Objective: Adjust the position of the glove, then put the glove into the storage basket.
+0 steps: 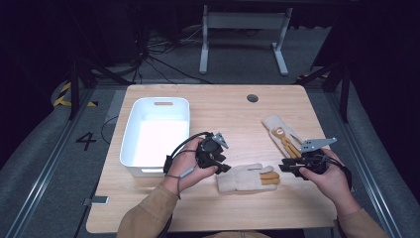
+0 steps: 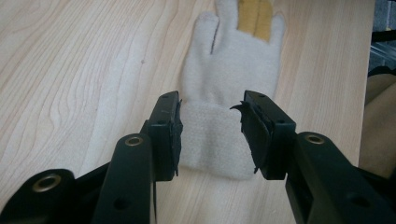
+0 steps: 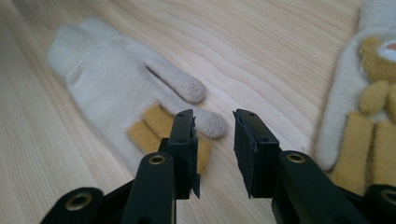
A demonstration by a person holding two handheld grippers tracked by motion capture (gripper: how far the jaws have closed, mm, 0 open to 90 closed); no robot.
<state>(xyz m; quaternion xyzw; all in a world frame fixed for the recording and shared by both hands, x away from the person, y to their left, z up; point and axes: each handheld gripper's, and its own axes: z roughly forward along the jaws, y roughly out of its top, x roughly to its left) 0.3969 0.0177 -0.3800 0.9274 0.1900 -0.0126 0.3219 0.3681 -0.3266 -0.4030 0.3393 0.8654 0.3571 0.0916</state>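
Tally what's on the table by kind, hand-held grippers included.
Cream knitted gloves with mustard-yellow patches: 2, one near the front edge, one to its right
White rectangular plastic bin: 1
Black hand-held grippers: 2, left, right
Total: 5

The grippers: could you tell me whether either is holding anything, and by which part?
Nothing is held: the left gripper straddles the near glove's cuff with jaws open; the right gripper is open over its fingertips.

We see the surface (image 1: 233, 114) brightly lit from above while the room beyond its far edge stays dark (the high view is slightly soft); shadows fall faint.
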